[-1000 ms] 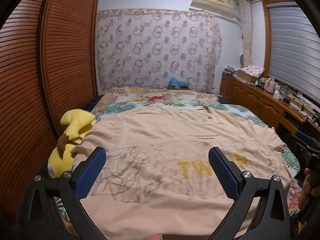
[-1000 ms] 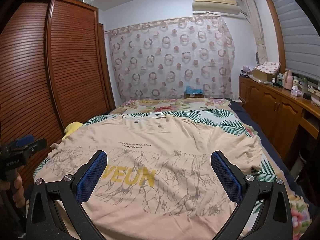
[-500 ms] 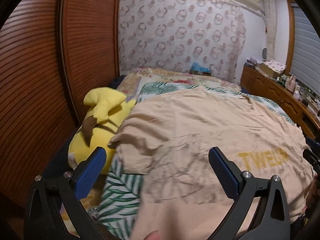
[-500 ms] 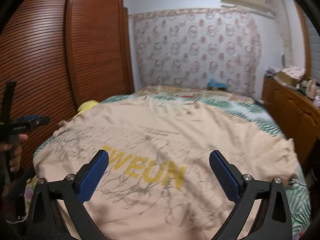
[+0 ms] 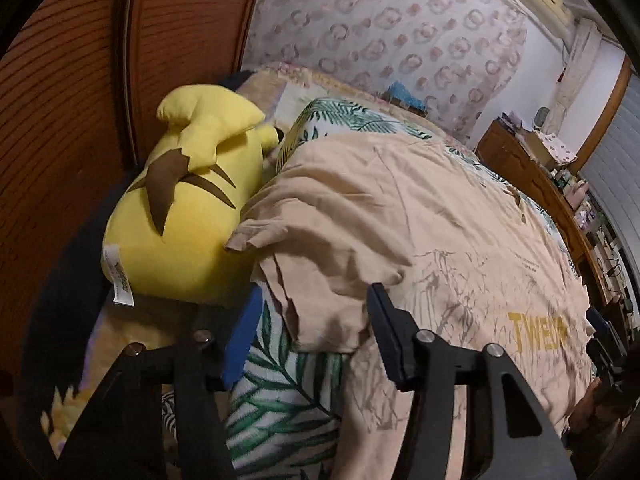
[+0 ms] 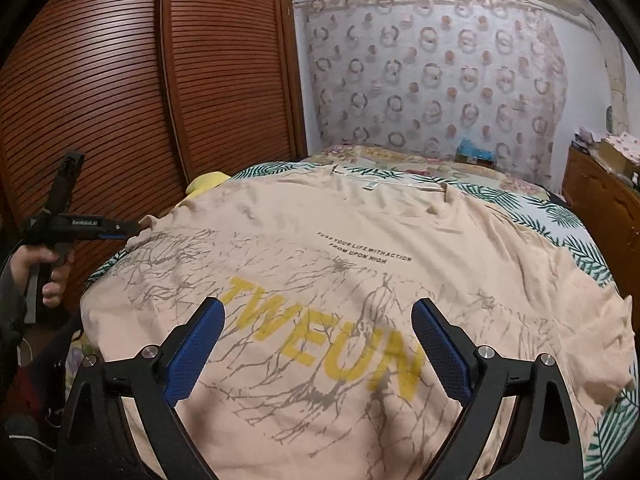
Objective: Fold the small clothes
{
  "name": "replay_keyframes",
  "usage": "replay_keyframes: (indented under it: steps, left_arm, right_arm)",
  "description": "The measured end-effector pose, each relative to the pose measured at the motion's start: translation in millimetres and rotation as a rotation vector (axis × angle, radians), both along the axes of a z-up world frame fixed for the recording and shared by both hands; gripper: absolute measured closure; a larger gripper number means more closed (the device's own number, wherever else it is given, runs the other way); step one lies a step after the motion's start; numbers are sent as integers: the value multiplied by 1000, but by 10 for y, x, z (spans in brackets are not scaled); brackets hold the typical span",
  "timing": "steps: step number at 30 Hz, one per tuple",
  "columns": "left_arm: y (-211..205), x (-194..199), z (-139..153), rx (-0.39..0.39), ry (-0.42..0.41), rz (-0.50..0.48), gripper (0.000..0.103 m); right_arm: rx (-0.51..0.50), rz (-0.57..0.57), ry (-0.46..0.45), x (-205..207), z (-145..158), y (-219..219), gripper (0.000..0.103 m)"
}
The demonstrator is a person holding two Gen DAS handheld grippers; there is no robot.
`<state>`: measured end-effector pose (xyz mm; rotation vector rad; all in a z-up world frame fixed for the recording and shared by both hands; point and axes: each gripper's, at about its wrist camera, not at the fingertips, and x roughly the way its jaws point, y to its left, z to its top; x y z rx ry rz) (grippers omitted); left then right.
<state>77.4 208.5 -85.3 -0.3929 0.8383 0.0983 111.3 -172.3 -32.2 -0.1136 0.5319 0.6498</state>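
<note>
A peach T-shirt [image 6: 360, 240] lay spread face up across the bed [image 6: 572, 220], its collar toward 12 o'clock in the right wrist view and its hem at 6 o'clock under the camera. Yellow letters reading TWEUN ran across its chest amid grey branch-like print, with two small dark text lines above them.

The left gripper [image 5: 314, 320] pointed down at the shirt's left sleeve [image 5: 320, 248], which lay crumpled at the bed's edge. Its jaws had just been closing and stood partly closed, with the sleeve's lower edge between them; the right finger [image 5: 386, 328] lay against the cloth, while a gap showed between the blue pad of the left finger [image 5: 242, 336] and the fabric, so the sleeve was not yet pinched. In the right wrist view that same gripper [image 6: 132, 230] showed at 9 o'clock, held by a hand [image 6: 48, 268] and tipped at the sleeve corner.

The right gripper [image 6: 318, 334] hung over the shirt's lower chest, jaws wide apart, the letters showing between its blue pads, nothing gripped.

A yellow plush [image 5: 180, 204] with brown marks lay at 10 o'clock in the left wrist view, touching the sleeve, beside the slatted wardrobe [image 5: 80, 100]. The leaf-print sheet [image 5: 280, 400] showed below the sleeve. A patterned curtain [image 6: 432, 76] hung at 12 o'clock and a wooden cabinet [image 6: 600, 200] stood at 3 o'clock
</note>
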Motion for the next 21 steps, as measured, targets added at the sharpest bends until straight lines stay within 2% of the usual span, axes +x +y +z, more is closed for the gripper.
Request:
replay_keyframes:
  steps: [5, 11, 13, 15, 17, 21]
  left_arm:
    - [122, 184, -103, -12, 99, 24, 47]
    - [198, 381, -105, -6, 113, 1, 48]
    - [239, 441, -106, -32, 108, -19, 58]
    - [295, 481, -93, -47, 96, -29, 84]
    - [257, 491, 1, 19, 86, -25, 96]
    - [130, 488, 193, 64, 35, -65, 98]
  right_arm:
    - [-29, 24, 4, 89, -26, 124, 8]
    - [-64, 43, 11, 177, -47, 233, 8]
    - [-69, 44, 8, 170, -32, 259, 8]
    - [-69, 41, 10, 184, -21, 261, 8]
    - [-62, 38, 14, 190, -20, 266, 8]
    - [-53, 37, 15, 167, -52, 267, 8]
